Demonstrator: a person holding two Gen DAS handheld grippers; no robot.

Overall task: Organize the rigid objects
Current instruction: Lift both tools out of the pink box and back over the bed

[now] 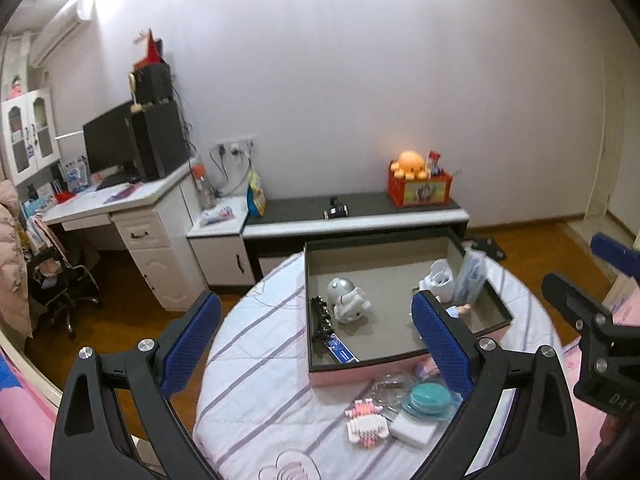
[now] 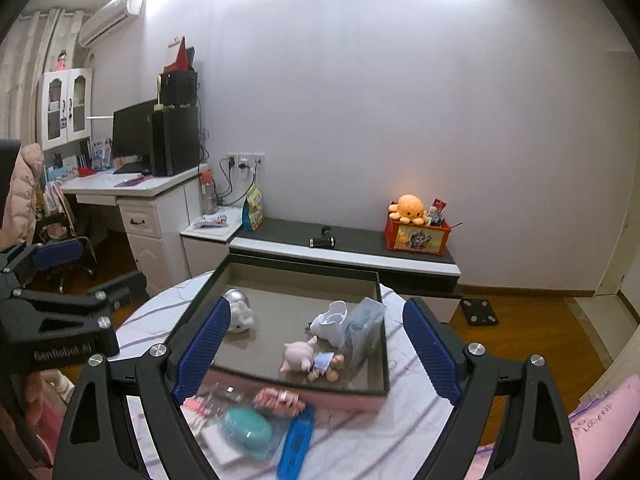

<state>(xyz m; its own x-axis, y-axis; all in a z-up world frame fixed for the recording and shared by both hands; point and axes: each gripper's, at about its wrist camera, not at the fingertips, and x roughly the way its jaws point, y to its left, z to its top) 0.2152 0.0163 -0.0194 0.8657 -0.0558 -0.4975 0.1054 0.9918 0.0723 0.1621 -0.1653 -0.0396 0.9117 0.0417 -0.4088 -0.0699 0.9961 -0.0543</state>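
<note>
The left gripper [image 2: 60,304] body carries the lettering "GenRobot.AI", seen from the right wrist view. The right gripper [image 1: 588,280] body shows "DAS", partly cut off. No other text is legible.

I hold both grippers above the table's near edge, the tray [image 1: 400,368] as landmark: left gripper [image 1: 316,344] spread wide and empty before it, right gripper [image 2: 316,348] likewise agape, fingers straddling its front wall.

Round striped-cloth table [image 2: 360,436], tray box [image 2: 384,360], teal case [image 2: 246,432] (loose clutter nearby)
</note>
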